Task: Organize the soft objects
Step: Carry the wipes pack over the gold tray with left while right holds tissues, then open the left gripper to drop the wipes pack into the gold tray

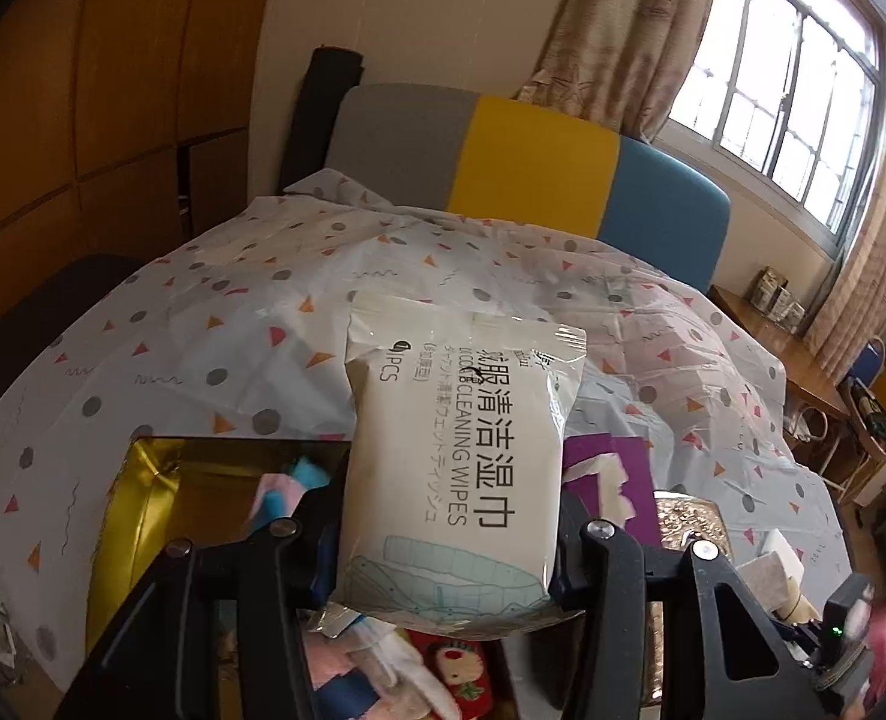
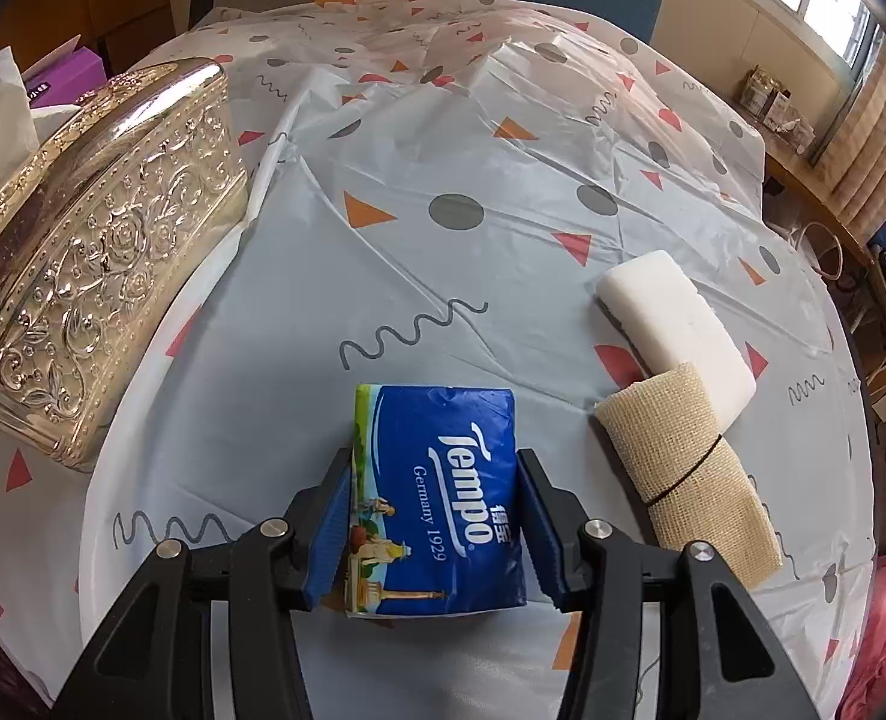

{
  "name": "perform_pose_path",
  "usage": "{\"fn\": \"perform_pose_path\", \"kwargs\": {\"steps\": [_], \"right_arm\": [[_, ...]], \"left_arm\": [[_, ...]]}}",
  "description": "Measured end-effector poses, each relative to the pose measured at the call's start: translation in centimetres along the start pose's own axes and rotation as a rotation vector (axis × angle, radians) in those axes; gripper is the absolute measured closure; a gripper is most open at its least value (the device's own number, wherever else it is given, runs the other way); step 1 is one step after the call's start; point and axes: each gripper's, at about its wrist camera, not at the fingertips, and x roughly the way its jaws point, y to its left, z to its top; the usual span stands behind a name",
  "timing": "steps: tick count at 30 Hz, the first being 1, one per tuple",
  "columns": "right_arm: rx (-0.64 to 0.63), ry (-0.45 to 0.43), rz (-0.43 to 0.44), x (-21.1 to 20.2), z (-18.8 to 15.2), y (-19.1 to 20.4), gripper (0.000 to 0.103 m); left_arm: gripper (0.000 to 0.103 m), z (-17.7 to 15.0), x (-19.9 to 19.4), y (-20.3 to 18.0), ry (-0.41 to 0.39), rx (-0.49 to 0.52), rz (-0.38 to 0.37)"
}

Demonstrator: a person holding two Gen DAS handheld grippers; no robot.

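Note:
My left gripper [image 1: 448, 516] is shut on a white pack of cleaning wipes [image 1: 460, 456], which stands up between the fingers and hides their tips. It hangs over an open golden box [image 1: 137, 480] holding pink and blue cloths and a red plush toy [image 1: 460, 666]. In the right wrist view, my right gripper [image 2: 434, 468] is shut on a blue Tempo tissue pack [image 2: 443, 492] that lies on the patterned tablecloth [image 2: 443, 276]; both blue pads press its sides. A white sponge [image 2: 676, 324] and a beige woven roll [image 2: 682, 468] lie to its right.
An ornate silver-gold case [image 2: 101, 258] stands at the left of the table, with a purple box [image 2: 65, 72] behind it. Chairs with grey, yellow and blue backs [image 1: 526, 162] stand at the far edge. A wooden side table [image 1: 802, 360] and a window are at the right.

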Motion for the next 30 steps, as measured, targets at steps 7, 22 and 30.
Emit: {"fn": "perform_pose_path", "kwargs": {"steps": [7,22,30], "right_arm": [[-0.009,0.000,-0.009,-0.1,0.0,0.3,0.051],[-0.019,-0.007,-0.017,-0.2,-0.3,0.5,0.051],[-0.023,-0.008,-0.020,-0.3,-0.4,0.5,0.051]], "left_arm": [[0.052,-3.1,-1.5,6.6,0.030,-0.108,0.082],[0.052,-12.8,-2.5,11.4,0.166,-0.204,0.156],[0.051,-14.3,-0.9,9.0,0.204,-0.120,0.152]]}}
